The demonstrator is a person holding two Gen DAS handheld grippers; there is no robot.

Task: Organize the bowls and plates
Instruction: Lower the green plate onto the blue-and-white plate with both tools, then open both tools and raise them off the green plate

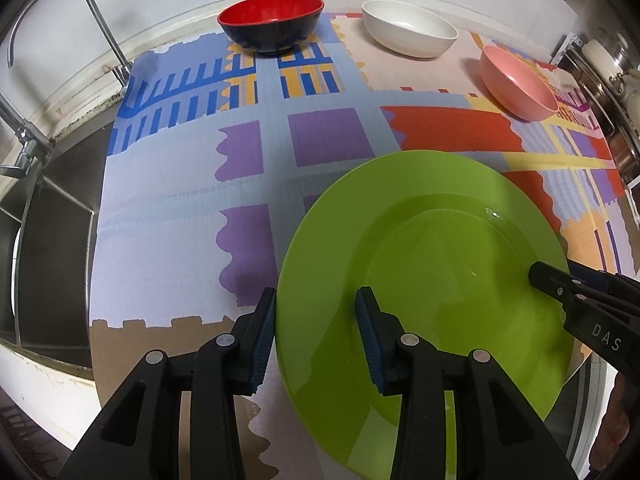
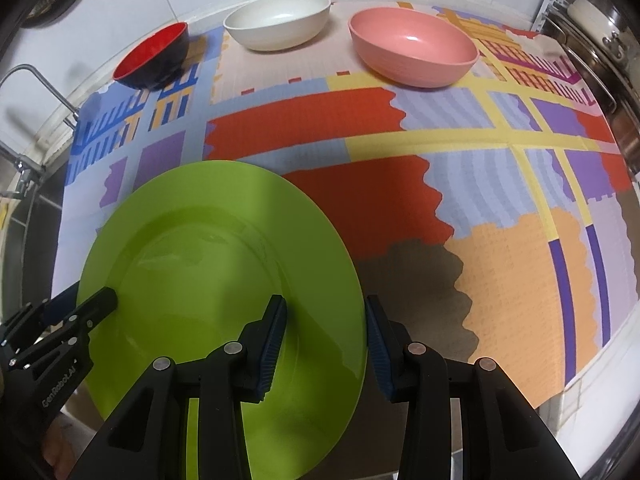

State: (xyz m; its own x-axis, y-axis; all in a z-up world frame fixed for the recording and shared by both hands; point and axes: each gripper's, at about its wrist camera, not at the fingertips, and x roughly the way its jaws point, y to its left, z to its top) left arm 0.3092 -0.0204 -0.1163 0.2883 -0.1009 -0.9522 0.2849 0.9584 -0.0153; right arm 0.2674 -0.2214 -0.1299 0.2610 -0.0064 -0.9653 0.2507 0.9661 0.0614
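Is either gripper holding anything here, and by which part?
Both straddle the green plate: left gripper at its left rim, right gripper at its right rim. Fingers stand apart from the rim; no grip is visible.

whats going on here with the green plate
A person is handling a green plate with a hand-held gripper in each hand. The left hand-held gripper straddles its left rim and the right hand-held gripper its right rim, jaws apart, not clamped. The plate is over a patterned mat. Red, white and pink bowls sit along the back.
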